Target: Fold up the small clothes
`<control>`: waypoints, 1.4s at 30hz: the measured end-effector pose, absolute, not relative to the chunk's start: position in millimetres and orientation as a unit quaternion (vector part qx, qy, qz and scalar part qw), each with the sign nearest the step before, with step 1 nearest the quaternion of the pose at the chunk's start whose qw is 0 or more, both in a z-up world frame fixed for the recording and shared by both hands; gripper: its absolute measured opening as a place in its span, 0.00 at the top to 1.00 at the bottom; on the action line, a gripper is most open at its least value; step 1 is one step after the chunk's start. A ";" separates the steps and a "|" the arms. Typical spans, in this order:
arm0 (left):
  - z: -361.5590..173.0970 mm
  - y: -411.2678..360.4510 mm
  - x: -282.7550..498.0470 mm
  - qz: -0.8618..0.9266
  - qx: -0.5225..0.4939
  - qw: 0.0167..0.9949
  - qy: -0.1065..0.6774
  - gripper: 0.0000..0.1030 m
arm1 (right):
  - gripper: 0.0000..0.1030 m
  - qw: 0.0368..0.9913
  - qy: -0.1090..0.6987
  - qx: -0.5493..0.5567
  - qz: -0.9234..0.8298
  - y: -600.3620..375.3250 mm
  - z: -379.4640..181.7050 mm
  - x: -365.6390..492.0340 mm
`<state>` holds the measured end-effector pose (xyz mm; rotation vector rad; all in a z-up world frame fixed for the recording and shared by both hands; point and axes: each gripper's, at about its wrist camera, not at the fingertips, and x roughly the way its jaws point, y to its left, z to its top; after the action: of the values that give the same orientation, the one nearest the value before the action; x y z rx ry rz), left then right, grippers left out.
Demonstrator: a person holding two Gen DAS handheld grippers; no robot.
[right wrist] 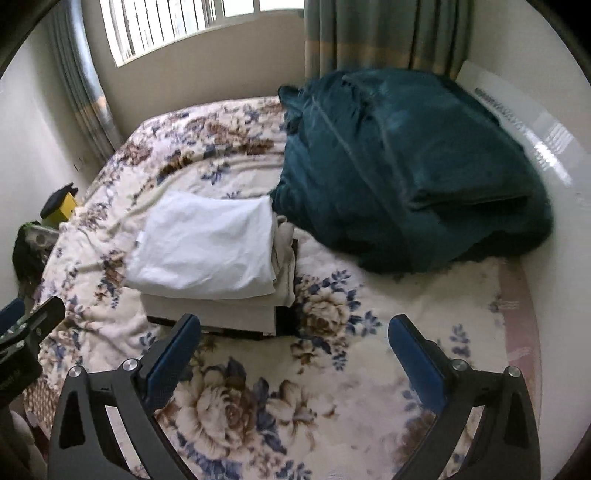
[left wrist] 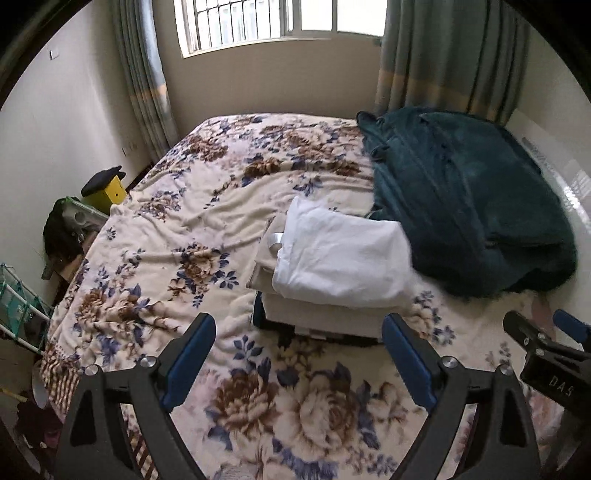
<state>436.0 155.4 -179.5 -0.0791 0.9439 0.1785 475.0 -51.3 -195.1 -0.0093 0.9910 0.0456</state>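
Both grippers hang over the near part of the bed (left wrist: pixel 155 221), fingers spread wide with only the flowered blanket showing between them. The left gripper (left wrist: pixel 299 332) holds nothing, and its blue pads (left wrist: pixel 192 347) stand well apart. The right gripper (right wrist: pixel 295 332) is just as wide, its jaws still parting slightly, and nothing sits between them either; its black tip also shows at the right edge of the left camera's view.

The folded white garment (left wrist: pixel 343 254) lies on top of a stack of folded clothes (left wrist: pixel 317 314), pale cream pieces under it and something dark at the bottom. The stack sits about mid-bed, closer to the near edge than to the far one under the window (left wrist: pixel 273 22). A heaped dark green blanket (left wrist: pixel 465 199) fills the right side of the bed, its lower edge touching or just beside the white garment. Off the left edge stands a yellow box (left wrist: pixel 110 188) with a black top
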 end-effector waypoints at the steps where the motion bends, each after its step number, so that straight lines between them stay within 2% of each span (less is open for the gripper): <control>1: -166.1 150.4 423.4 0.086 -0.035 0.888 0.450 0.11 | 0.00 0.884 0.468 -0.003 0.020 -53.8 -177.6 460.6; 8: -98.9 129.3 351.3 0.072 -0.031 0.901 0.428 0.11 | 0.00 0.903 0.428 0.000 0.027 -71.7 -76.1 365.2; 19: -35.0 110.6 271.5 0.066 -0.029 0.916 0.395 0.11 | 0.00 0.925 0.378 0.002 0.042 -91.0 19.6 251.6; 29: -14.0 98.9 234.1 0.074 -0.023 0.925 0.372 0.10 | 0.00 0.931 0.361 -0.007 0.053 -100.3 51.2 211.1; 31: -13.2 99.0 233.3 0.077 -0.025 0.926 0.369 0.00 | 0.00 0.932 0.359 -0.010 0.054 -100.3 51.7 212.3; 42: -8.8 101.7 223.9 0.093 -0.031 0.930 0.354 0.00 | 0.00 0.935 0.350 -0.026 0.058 -98.1 57.4 209.5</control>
<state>223.9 101.7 -8.8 -0.0640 0.7241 0.1898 209.5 -98.1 57.4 -0.0530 0.7156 0.1191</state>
